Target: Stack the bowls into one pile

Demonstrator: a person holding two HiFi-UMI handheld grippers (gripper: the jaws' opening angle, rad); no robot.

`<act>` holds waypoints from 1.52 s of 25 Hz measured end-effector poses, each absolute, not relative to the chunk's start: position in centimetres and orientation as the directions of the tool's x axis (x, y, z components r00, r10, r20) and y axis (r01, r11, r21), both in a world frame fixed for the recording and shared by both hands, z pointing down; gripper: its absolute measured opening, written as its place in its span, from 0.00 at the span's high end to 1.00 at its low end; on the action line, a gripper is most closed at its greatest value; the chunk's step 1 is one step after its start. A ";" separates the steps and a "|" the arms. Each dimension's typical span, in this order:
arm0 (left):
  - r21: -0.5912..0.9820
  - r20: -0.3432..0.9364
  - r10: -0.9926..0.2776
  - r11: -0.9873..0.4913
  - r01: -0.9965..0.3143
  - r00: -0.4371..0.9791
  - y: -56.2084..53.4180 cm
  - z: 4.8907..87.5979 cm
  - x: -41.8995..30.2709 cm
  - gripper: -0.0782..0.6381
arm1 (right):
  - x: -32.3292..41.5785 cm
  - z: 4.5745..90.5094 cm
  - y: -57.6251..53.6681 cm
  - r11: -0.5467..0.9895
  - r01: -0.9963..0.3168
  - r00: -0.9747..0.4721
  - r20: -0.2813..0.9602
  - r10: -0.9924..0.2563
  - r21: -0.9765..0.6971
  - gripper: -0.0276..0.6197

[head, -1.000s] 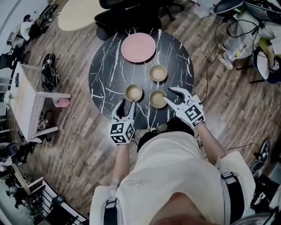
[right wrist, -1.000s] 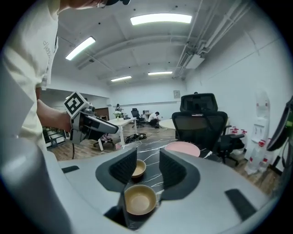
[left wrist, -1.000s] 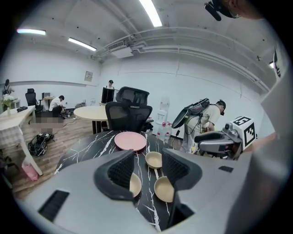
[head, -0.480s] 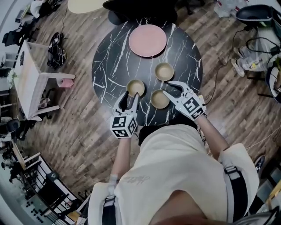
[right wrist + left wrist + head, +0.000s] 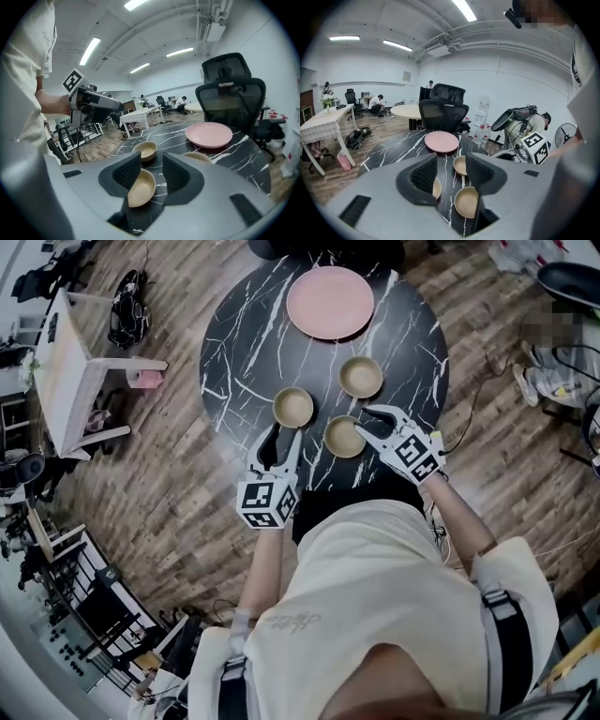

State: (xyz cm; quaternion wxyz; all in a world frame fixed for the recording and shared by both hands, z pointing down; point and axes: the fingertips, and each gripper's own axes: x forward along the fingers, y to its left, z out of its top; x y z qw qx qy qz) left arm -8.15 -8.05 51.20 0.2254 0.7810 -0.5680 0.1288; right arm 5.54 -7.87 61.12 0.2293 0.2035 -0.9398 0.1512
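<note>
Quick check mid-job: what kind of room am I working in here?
Probably an open office or lab: a black office chair behind the marble table, a white desk on wood flooring, strip lights overhead.

Matt bowls (image 5: 293,407), glossy marble-look tbl (image 5: 234,362)

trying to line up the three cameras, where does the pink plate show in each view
head view: pink plate top centre, at the far edge of the black marble table
left gripper view: pink plate near the centre, slightly left
right gripper view: pink plate right of centre, about mid-height
shared landmark: the white-veined black marble table under it
</note>
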 end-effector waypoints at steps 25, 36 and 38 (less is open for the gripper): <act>0.262 0.492 -0.772 -0.309 -0.914 0.403 -7.2 55.1 -9.8 0.60 | 5.8 71.4 -5.5 0.759 -0.589 -0.677 0.682 -0.277 -0.276 0.74; 0.291 0.489 -0.760 -0.319 -0.902 0.427 -7.5 56.2 -10.9 0.60 | 5.9 74.0 -5.5 0.701 -0.655 -0.618 0.734 -0.282 -0.282 0.79; 0.313 0.481 -0.760 -0.318 -0.895 0.438 -7.6 56.2 -10.7 0.60 | 5.8 74.2 -5.4 0.707 -0.654 -0.605 0.747 -0.276 -0.269 0.81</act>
